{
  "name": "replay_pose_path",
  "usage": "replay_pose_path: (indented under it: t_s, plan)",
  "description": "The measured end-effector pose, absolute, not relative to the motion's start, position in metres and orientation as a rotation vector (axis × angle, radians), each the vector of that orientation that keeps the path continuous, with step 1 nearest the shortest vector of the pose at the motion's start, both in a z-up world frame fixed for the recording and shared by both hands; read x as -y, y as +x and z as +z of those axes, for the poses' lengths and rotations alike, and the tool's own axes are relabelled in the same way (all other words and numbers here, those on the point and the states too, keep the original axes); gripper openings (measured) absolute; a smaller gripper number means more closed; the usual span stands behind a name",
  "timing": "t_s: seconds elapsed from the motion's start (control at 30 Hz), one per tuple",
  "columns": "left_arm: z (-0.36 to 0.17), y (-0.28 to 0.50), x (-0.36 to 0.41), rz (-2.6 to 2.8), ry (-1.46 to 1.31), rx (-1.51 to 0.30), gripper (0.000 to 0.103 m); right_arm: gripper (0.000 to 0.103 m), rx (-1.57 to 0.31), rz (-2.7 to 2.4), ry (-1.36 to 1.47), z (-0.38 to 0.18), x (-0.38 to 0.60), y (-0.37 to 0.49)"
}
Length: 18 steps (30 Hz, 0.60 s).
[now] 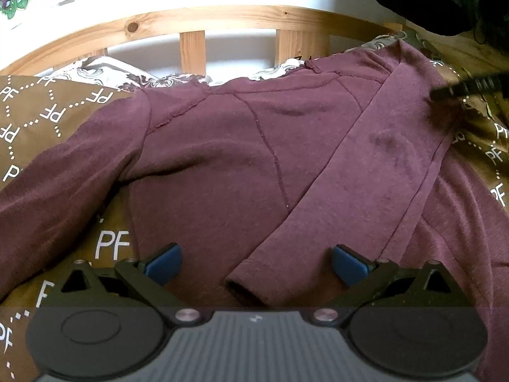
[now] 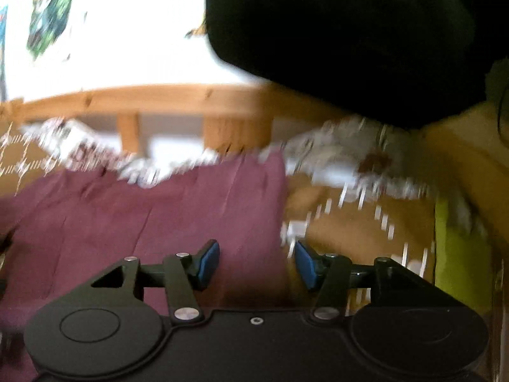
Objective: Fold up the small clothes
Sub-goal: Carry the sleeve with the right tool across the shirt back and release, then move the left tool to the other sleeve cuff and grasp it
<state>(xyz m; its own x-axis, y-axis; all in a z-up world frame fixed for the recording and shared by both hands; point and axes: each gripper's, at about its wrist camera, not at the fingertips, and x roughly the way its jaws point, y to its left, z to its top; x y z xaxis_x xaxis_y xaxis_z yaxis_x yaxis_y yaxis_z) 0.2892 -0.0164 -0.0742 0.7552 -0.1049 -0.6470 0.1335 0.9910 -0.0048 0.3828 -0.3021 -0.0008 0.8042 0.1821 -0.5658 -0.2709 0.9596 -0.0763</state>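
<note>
Maroon top (image 1: 222, 146) flat on bedspread (image 1: 41, 108), one sleeve (image 1: 334, 197) folded across (seams showing); both jaws released.

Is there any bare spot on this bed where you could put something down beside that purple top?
Bare brown blanket lies left of the maroon top, above its spread sleeve. More shows right of the top's edge. The middle is covered.

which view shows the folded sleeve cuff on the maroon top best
The left wrist view: the cuff lies sharp and unobstructed between the open left gripper fingers, its sleeve folded diagonally across the maroon top. The right wrist view is motion-blurred and shows only a plain stretch of the top's fabric, no cuff.
</note>
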Motion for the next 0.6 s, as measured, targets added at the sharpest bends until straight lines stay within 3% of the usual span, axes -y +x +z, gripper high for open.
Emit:
replay_pose_path:
  t_s: [0.07,0.1,0.2,0.3,0.43,0.53,0.6]
  plan:
    - [-0.074,0.288,0.015,-0.131,0.040,-0.705,0.102,0.050,-0.609,0.233,-0.179,-0.009,0.303,0.378]
    - [-0.073,0.288,0.015,-0.130,0.039,-0.705,0.102,0.037,-0.614,0.223,-0.162,-0.010,0.305,0.377]
    - [-0.072,0.284,0.012,-0.121,0.036,-0.701,0.102,0.011,-0.599,0.194,-0.082,-0.007,0.312,0.373]
    - [-0.072,0.282,0.010,-0.125,0.035,-0.700,0.102,0.009,-0.550,0.162,-0.039,0.005,0.317,0.366]
    - [-0.075,0.285,0.014,-0.104,0.061,-0.718,0.102,0.009,-0.622,0.146,-0.036,-0.008,0.320,0.379]
    - [-0.072,0.282,0.016,-0.096,0.084,-0.718,0.102,0.016,-0.621,0.119,0.035,-0.012,0.328,0.379]
    - [-0.066,0.277,0.012,-0.114,0.068,-0.703,0.102,0.027,-0.601,0.113,0.022,-0.010,0.324,0.373]
